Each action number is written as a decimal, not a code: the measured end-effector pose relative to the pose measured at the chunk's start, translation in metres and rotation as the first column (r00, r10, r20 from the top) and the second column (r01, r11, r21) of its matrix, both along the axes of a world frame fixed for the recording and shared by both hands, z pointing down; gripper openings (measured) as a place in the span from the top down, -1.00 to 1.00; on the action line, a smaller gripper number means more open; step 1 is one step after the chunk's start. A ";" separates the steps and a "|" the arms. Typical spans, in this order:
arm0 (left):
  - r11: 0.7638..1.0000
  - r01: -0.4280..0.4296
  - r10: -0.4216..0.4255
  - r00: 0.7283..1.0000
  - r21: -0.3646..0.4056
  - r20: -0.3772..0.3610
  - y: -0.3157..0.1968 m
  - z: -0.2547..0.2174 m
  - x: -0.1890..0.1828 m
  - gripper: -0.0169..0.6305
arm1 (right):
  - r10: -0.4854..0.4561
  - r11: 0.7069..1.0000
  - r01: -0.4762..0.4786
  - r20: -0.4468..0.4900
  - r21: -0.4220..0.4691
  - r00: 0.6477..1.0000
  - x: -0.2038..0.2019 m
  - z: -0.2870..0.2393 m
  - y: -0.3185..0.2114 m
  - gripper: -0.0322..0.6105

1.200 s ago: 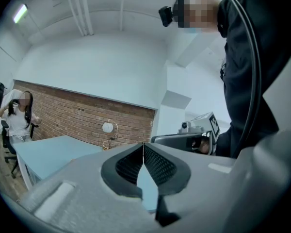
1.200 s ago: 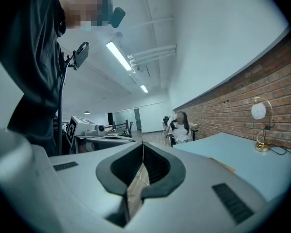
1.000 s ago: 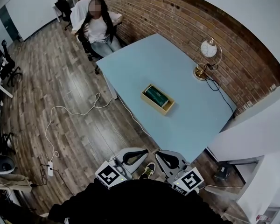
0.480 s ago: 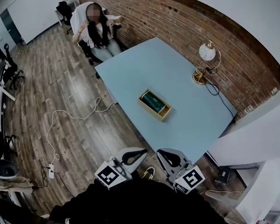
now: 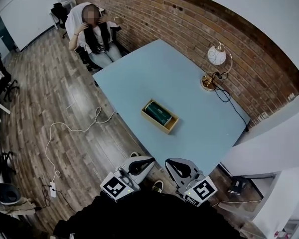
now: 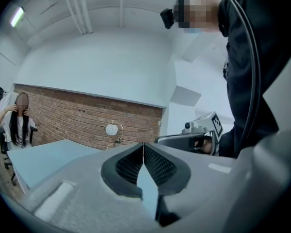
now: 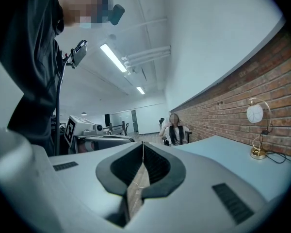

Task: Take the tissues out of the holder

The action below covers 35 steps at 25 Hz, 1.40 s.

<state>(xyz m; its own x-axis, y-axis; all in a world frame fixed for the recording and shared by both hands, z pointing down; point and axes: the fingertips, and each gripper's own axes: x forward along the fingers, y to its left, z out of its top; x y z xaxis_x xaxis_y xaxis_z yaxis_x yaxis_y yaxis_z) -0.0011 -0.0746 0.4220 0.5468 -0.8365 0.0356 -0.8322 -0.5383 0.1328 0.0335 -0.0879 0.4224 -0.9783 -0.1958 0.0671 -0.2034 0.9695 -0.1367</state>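
Observation:
A wooden holder (image 5: 160, 116) with a dark green tissue pack (image 5: 157, 112) lying in it stands in the middle of the light blue table (image 5: 139, 78) in the head view. Both grippers hang low at the frame's bottom, off the table's near corner and well short of the holder. My left gripper (image 5: 142, 164) is shut with nothing in it; its jaw tips meet in the left gripper view (image 6: 143, 144). My right gripper (image 5: 172, 166) is shut and empty too, tips touching in the right gripper view (image 7: 142, 143). The holder does not show in either gripper view.
A brass lamp with a round white shade (image 5: 215, 66) stands near the table's far right edge by the brick wall (image 5: 199, 24). A person sits on a chair (image 5: 89, 34) beyond the table's far end. A white cable (image 5: 70, 133) and power strip lie on the wooden floor.
The whole scene has shifted left and the table sits nearer in the head view. Both grippers keep their places at the frame's bottom, shut as before. The seated person raised both hands.

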 end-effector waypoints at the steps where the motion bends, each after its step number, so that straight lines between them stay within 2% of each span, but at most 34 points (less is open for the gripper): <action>1: 1.000 -0.006 0.006 1.000 -0.004 -0.002 -0.004 0.003 -0.004 0.91 | 0.008 1.000 -0.008 -0.003 -0.002 1.000 -0.004 0.002 -0.005 0.88; 14: 0.989 -0.146 0.146 0.989 -0.012 0.021 -0.095 0.010 -0.071 0.91 | 0.118 0.992 -0.120 -0.056 -0.029 0.991 -0.072 0.015 -0.089 0.88; 17: 0.986 -0.166 0.166 0.986 -0.033 0.000 -0.118 0.010 -0.088 0.91 | 0.145 0.988 -0.147 -0.064 -0.037 0.987 -0.088 0.017 -0.110 0.88; 21: 0.978 -0.206 0.206 0.978 -0.029 0.011 -0.143 0.012 -0.110 0.91 | 0.166 0.985 -0.169 -0.071 -0.046 0.984 -0.111 0.022 -0.133 0.88; 24: 0.973 -0.225 0.224 0.974 -0.051 -0.020 -0.160 0.015 -0.127 0.91 | 0.182 0.981 -0.186 -0.082 -0.053 0.980 -0.127 0.025 -0.149 0.88; 35: 0.928 -0.366 0.365 0.930 -0.069 -0.037 -0.205 0.038 -0.158 0.91 | 0.297 0.943 -0.316 -0.158 -0.107 0.942 -0.160 0.050 -0.192 0.88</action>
<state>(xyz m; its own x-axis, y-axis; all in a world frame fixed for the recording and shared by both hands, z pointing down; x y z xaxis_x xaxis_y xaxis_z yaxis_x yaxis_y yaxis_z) -0.1587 -0.2797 0.4597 0.8154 -0.5742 0.0735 -0.5761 -0.7925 0.2001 -0.1266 -0.2798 0.4727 -0.8516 -0.4653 0.2414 -0.5135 0.8330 -0.2059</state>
